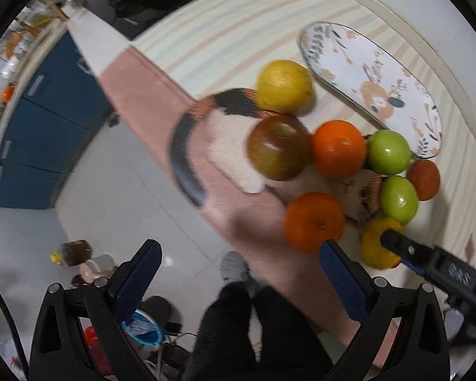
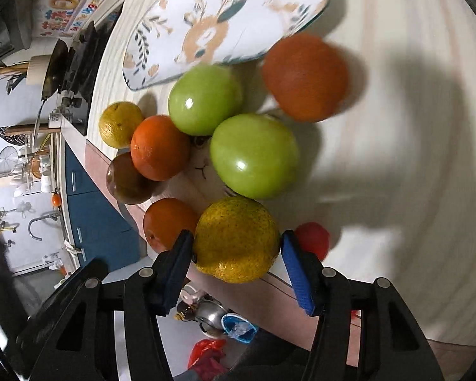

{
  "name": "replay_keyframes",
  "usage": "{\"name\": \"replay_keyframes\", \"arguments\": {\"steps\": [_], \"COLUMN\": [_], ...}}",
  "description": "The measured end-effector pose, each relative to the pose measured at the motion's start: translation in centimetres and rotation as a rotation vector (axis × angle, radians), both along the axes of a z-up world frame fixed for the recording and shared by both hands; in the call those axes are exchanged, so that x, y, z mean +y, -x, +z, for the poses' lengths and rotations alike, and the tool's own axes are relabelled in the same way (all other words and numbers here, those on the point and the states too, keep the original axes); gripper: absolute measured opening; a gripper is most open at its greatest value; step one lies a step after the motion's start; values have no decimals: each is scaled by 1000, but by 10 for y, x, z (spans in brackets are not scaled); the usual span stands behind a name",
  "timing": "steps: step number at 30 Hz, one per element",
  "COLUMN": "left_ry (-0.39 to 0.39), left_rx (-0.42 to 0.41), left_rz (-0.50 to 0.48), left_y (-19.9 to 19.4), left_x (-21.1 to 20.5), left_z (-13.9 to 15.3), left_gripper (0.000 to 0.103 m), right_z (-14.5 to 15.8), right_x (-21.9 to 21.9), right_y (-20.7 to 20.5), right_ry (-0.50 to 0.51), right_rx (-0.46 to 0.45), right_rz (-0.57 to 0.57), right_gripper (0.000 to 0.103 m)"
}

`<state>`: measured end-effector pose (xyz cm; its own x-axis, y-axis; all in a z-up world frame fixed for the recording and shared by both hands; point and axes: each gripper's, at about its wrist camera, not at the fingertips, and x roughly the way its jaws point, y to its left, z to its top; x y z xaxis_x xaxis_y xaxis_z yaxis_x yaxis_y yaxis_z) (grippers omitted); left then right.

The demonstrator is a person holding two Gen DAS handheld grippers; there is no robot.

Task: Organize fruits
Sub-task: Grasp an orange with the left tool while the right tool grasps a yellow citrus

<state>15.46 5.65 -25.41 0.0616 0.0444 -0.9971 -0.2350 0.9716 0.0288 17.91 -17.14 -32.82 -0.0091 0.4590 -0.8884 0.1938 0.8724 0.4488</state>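
A pile of fruit lies on the cloth-covered table beside an empty oval plate with a deer print (image 1: 374, 85) (image 2: 225, 19). My right gripper (image 2: 236, 250) stands around a yellow-green citrus (image 2: 236, 238) (image 1: 377, 247); both blue pads touch its sides. Beyond it lie two green apples (image 2: 254, 155) (image 2: 204, 98), oranges (image 2: 160, 147) (image 2: 169, 222) (image 2: 304, 76), a dark red-green apple (image 2: 127, 181), a lemon (image 2: 119, 123) and a small red fruit (image 2: 314, 238). My left gripper (image 1: 238, 263) is open and empty over the table's edge, near an orange (image 1: 314, 220).
The table edge runs diagonally, with tiled floor (image 1: 117, 190) and blue cabinets (image 1: 44, 127) beyond. A cat-print mat (image 1: 225, 133) lies under the fruit. A stove with pans (image 2: 76, 60) stands behind the table. A person's dark-clad legs (image 1: 247, 333) are below.
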Motion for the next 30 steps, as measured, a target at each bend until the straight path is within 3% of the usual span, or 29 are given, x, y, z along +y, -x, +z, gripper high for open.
{"name": "replay_keyframes", "arguments": {"steps": [7, 9, 11, 20, 30], "left_ry": [61, 53, 52, -20, -19], "left_rx": [68, 82, 89, 45, 47], "left_rz": [-128, -167, -198, -266, -206], "left_y": [-26, -31, -35, -31, -35], "left_x": [-42, -53, -61, -73, -76], "left_z": [-39, -48, -58, -57, -62], "left_gripper": [86, 77, 60, 62, 61], "right_z": [35, 38, 41, 28, 20], "right_x": [-45, -59, -70, -101, -113], "right_y": [0, -1, 0, 1, -9], "right_ry": [57, 67, 72, 201, 180], "right_rx": [-43, -48, -50, -25, -5], "right_rz": [-16, -26, -36, -29, 16], "right_gripper": [60, 60, 60, 60, 61]}}
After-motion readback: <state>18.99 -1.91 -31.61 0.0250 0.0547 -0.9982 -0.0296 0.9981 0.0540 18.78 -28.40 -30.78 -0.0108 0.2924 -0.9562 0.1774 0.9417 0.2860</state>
